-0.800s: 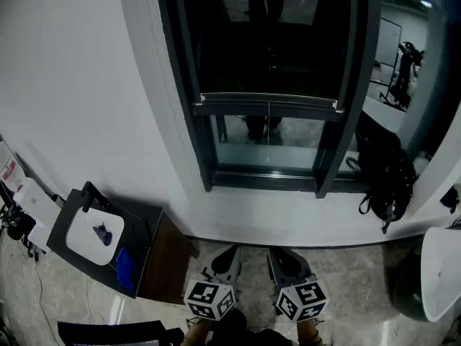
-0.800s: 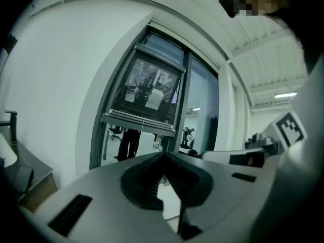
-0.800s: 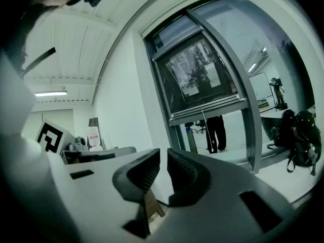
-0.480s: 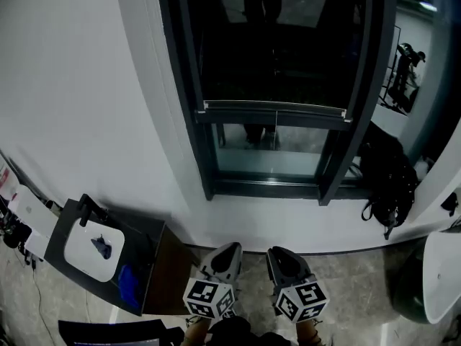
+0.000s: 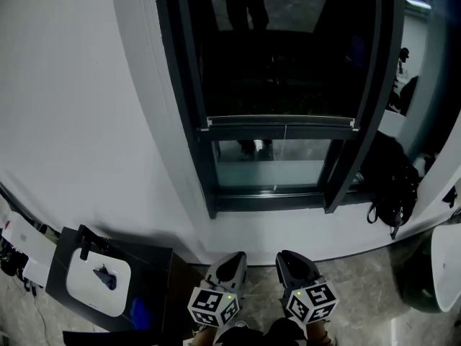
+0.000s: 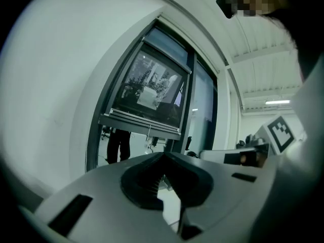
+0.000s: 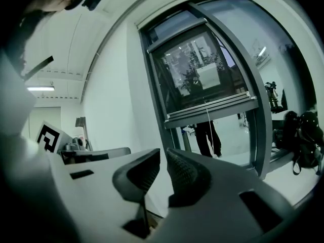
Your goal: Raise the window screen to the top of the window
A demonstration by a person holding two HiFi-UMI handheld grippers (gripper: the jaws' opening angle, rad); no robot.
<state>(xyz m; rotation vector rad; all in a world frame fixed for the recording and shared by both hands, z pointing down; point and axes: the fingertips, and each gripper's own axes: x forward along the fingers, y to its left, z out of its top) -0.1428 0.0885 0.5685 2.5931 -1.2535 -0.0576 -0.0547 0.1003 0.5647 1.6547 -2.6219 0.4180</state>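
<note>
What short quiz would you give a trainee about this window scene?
1. True or false: the left gripper holds the screen bar.
2. On which side of the window is the black bag? A: left. B: right. C: above.
3. Fill in: the right gripper is ___ and holds nothing.

Key: 1 false, it hangs low, far from the bar. 2 B. 3 shut.
</note>
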